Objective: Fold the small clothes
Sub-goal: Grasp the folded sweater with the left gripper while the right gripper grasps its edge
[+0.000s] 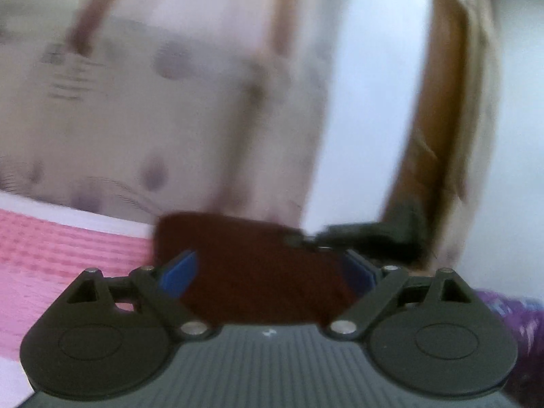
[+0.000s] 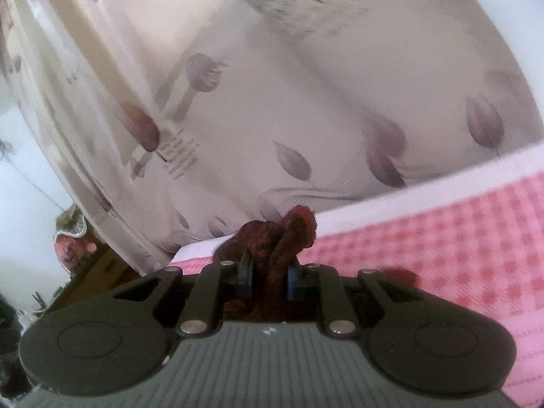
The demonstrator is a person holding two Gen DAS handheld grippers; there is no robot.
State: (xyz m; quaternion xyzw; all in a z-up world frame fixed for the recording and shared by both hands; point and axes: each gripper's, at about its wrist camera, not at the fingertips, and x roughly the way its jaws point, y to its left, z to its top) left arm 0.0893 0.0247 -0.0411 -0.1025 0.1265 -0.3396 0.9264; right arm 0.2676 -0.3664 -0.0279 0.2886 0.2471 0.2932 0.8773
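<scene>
The right gripper (image 2: 267,277) pinches the bunched maroon cloth (image 2: 285,238) between its 2 pads to lift an edge — the left gripper (image 1: 272,272) gapes wide, cloth ahead, unpinched.

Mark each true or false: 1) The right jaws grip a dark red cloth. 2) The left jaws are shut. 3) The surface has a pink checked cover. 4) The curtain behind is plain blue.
1) True: the right gripper pinches the bunched dark red cloth.
2) False: the left gripper stands wide open, with the cloth lying between its jaws.
3) True: a pink checked cover lies under the cloth.
4) False: the curtain is cream with purplish leaves.
</scene>
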